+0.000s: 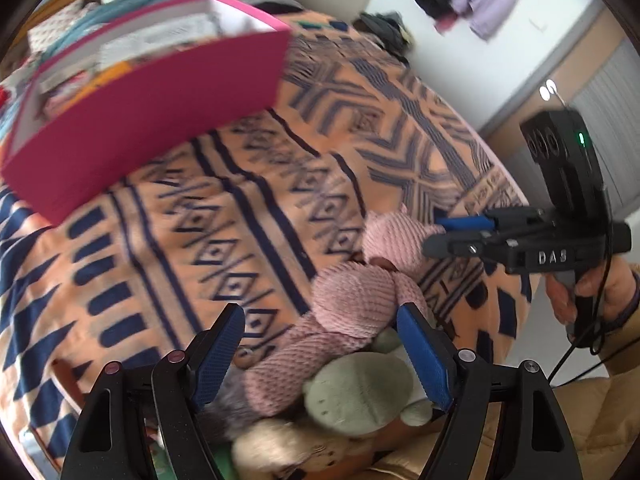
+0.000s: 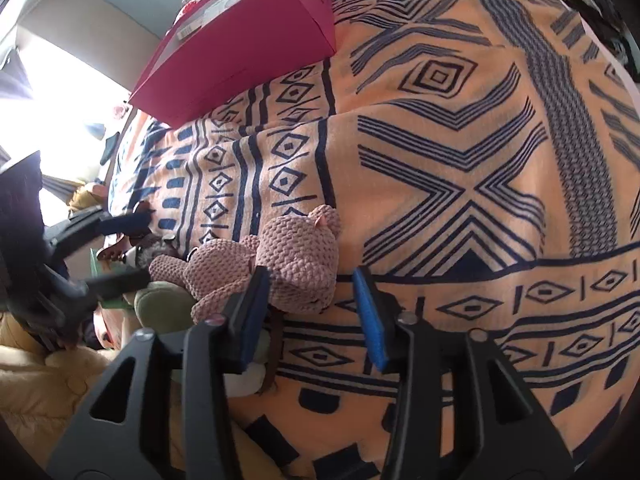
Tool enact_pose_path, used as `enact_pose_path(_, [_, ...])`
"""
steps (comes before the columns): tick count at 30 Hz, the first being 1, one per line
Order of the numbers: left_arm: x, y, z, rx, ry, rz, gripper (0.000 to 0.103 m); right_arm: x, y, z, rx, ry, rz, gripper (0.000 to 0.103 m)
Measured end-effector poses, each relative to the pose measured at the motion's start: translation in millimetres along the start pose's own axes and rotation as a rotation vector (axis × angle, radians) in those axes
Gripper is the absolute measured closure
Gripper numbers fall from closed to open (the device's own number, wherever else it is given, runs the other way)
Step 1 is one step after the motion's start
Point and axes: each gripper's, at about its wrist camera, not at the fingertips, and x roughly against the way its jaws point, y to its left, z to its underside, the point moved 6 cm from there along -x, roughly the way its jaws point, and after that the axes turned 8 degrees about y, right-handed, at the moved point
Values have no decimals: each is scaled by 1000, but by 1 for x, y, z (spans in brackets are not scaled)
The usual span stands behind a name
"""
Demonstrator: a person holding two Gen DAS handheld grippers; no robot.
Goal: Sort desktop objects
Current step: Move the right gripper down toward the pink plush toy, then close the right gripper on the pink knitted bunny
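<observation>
Sorting still at the picking stage, judging by the heap of soft toys lying loose on the patterned bedspread (image 2: 460, 152), at its near edge.

Pink knitted toy (image 1: 360, 312) stretched out on top of that heap, head toward the far right, legs trailing toward the near left across a pale green plush (image 1: 360, 392); long axis running diagonally from near left to far right in the left wrist view.

Left hand-held gripper (image 1: 322, 354) set wide, blue pads either side of the toy's body and legs but not pressing; nothing held. Toy directly ahead and below, already between the fingers.

Right hand-held gripper (image 2: 316, 316) moderately open and empty, its left pad just beside the toy's head, the head lying ahead and to the left of the gap rather than inside it. Seen from the left wrist view as well (image 1: 460, 236), reaching in from the right toward the head.

Left side better placed for the grasp, likely needing only a drop and a squeeze across the body's short width.

Pink box (image 1: 152, 120) of papers standing far left on the bed, well apart from the toys.
</observation>
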Motion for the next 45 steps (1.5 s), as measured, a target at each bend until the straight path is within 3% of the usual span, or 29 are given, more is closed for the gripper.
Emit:
enact_pose_path(4, [-19,-13,3,-53,58,4,23,-8,0,-3,-24,-18,-28,49])
enact_pose_path(11, [-41,-13,10,-50,132,41,27,-23,9,-8,7,-7,-34,47])
enact_pose_path(13, [-42,-10,9,-36,136,53,32,-26,10,-9,16,-4,-29,47])
enact_pose_path(15, [-40,-4,8,-6,130,67,49,-27,8,-9,11,3,-31,53])
enact_pose_path(18, [-36,-3,5,3,119,95,61,-24,9,-10,13,-13,-38,55])
enact_pose_path(27, [-4,11,-15,35,16,76,60,-3,15,-33,-25,-108,-88,55])
enact_pose_path(35, [-21,32,-10,78,59,34,50,-13,20,-52,-31,-122,-88,55])
enact_pose_path(38, [-28,37,-6,97,70,25,57,-20,17,-52,-33,-106,-68,55])
enact_pose_path(39, [-29,38,-6,103,70,20,68,-21,16,-51,-31,-98,-59,55])
enact_pose_path(40, [-29,40,-6,108,73,7,72,-23,15,-51,-29,-89,-50,54])
enact_pose_path(45, [-30,46,-7,131,87,3,74,-25,9,-49,-37,-68,-44,53])
